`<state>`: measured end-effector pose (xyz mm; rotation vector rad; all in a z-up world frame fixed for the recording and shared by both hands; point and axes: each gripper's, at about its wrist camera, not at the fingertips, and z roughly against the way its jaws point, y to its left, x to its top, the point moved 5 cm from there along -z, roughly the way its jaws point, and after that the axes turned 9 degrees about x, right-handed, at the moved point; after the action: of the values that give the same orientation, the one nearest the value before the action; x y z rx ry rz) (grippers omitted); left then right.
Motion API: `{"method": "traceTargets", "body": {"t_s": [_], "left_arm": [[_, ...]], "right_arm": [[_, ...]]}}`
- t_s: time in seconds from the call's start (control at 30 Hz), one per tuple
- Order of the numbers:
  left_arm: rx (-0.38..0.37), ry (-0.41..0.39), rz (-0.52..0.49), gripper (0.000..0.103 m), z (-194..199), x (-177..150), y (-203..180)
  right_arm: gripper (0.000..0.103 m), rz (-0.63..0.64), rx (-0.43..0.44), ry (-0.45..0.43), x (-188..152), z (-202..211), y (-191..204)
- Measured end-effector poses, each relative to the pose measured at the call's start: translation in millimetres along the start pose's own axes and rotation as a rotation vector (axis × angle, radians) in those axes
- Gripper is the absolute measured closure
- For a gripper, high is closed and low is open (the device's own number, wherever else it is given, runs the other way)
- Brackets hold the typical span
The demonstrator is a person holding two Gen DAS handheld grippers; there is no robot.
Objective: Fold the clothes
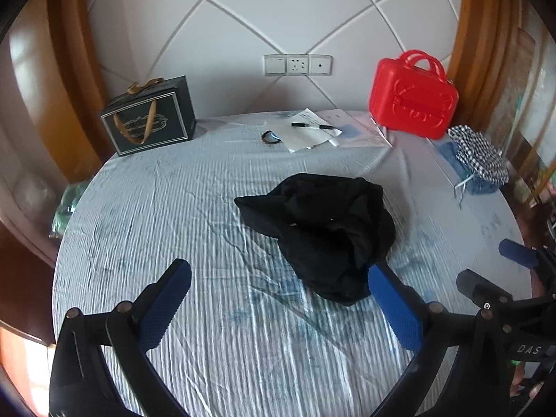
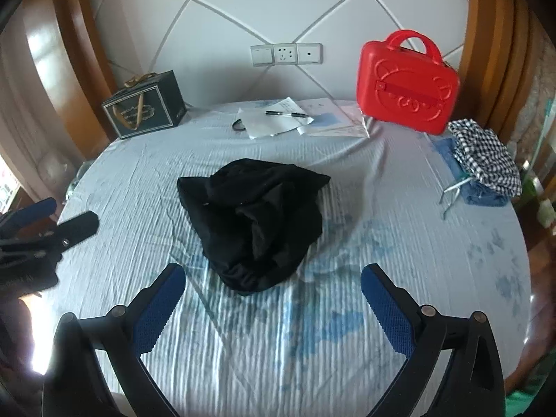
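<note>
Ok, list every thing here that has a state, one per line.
black garment: crumpled heap, unfolded, not gripped
left gripper: open, empty
right gripper: open, empty
red case: closed, upright
dark gift box: closed, ribbon tied
checkered cloth: bunched on blue fabric
pen: lying on papers
bedsheet: wrinkled

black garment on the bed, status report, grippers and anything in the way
Left gripper open, right gripper open, both short of it. Black garment crumpled in a heap, unfolded, untouched. Nothing in the way; papers lie far behind.
</note>
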<state>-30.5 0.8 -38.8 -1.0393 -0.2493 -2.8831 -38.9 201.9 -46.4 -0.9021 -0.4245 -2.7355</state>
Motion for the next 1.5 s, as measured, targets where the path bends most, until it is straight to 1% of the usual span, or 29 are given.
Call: {"method": "traceTargets", "body": {"t_s": [0.23,0.33,0.4,0.63,0.83,0.97,1.5], "left_arm": [[0.043,0.011,0.028,0.0,4.0,-6.0,-4.7],[0.023,0.038,0.022,0.0,-2.3,-5.0,0.8],[0.005,0.054,0.01,0.0,-3.8,-0.9,4.3],[0.039,0.057,-0.011,0.0,-6.7,-8.3,3.1],[0.03,0.076,0.044,0.0,-11.8,-10.5,12.8],[0.034,0.075,0.054,0.0,-13.3,-11.8,15.6],[0.034,0.079,0.009,0.0,-16.8,-9.3,6.8]], "right_arm": [[0.001,-0.022,0.01,-0.009,4.0,2.6,-1.1],[0.001,-0.02,0.007,-0.026,3.5,7.3,2.0],[0.001,-0.021,0.001,-0.013,8.7,3.9,2.4],[0.001,-0.002,-0.017,-0.018,7.2,6.6,4.2],[0.001,-0.001,-0.022,-0.024,7.2,8.5,3.6],[0.001,0.007,-0.03,-0.029,6.4,8.9,4.1],[0.001,0.006,-0.032,-0.024,7.5,2.9,2.5]]}}
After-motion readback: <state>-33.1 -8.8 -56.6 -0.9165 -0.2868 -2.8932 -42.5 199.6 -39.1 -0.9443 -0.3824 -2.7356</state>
